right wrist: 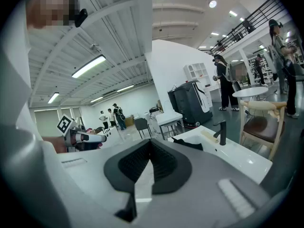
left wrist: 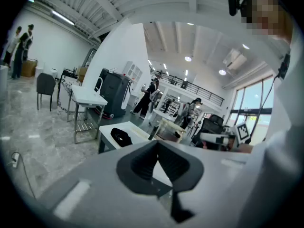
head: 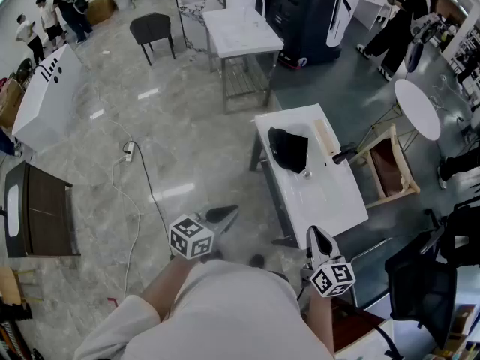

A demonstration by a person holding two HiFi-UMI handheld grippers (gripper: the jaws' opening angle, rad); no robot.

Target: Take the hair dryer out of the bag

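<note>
A black bag (head: pixel 289 148) lies crumpled on the far end of a small white table (head: pixel 322 193). No hair dryer shows outside the bag. The bag also appears small and far off in the left gripper view (left wrist: pixel 121 137) and in the right gripper view (right wrist: pixel 187 144). My left gripper (head: pixel 223 214) hangs over the floor, short of the table's near left corner, its jaws shut and empty (left wrist: pixel 159 163). Held near the table's front edge, my right gripper (head: pixel 319 238) is shut too, with nothing between its pads (right wrist: pixel 149 160).
A pale wooden slat (head: pixel 326 137) and a black upright object (head: pixel 343 154) sit at the table's right side. A wooden chair (head: pixel 386 163) stands beyond it, near a round white table (head: pixel 416 107). A power strip and cable (head: pixel 129 152) lie on the floor at left. People stand around the room.
</note>
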